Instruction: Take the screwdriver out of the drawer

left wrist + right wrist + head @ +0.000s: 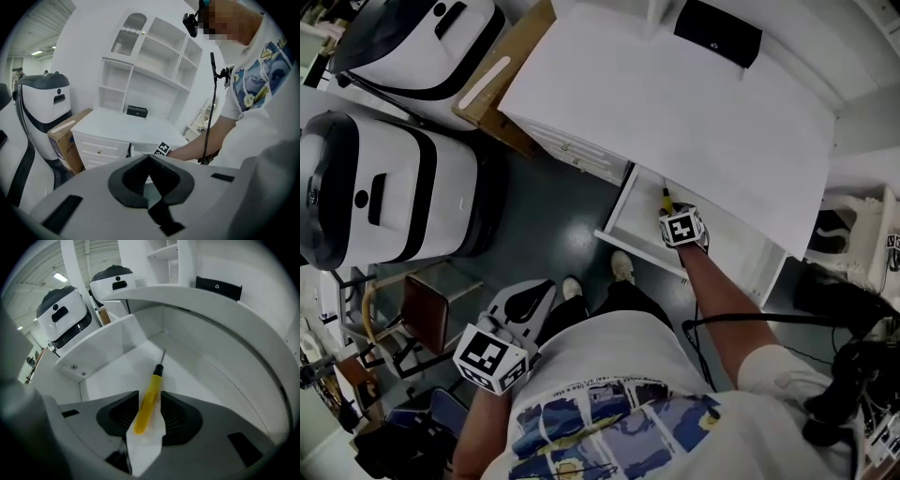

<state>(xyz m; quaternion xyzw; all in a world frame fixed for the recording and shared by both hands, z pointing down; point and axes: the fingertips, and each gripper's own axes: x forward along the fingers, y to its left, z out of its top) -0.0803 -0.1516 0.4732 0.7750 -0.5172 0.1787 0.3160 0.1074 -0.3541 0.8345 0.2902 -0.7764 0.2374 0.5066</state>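
A yellow-handled screwdriver [147, 401] with a black collar and thin metal shaft lies on the floor of the pulled-out white drawer [108, 343]. My right gripper [149, 394] reaches down into the drawer and is open, one jaw on each side of the handle, the pads not pressing it. From the head view the screwdriver [667, 199] shows just beyond the right gripper [675, 217] inside the drawer [623, 211]. My left gripper [534, 295] hangs low at the person's left side, away from the drawer. In its own view the left gripper [149, 159] is shut on nothing.
The drawer belongs to a white desk [675, 103] with a black box [717, 33] on top. Two large white-and-black machines [394, 187] and a cardboard box [502, 80] stand left of the desk. A chair [431, 314] is at the lower left.
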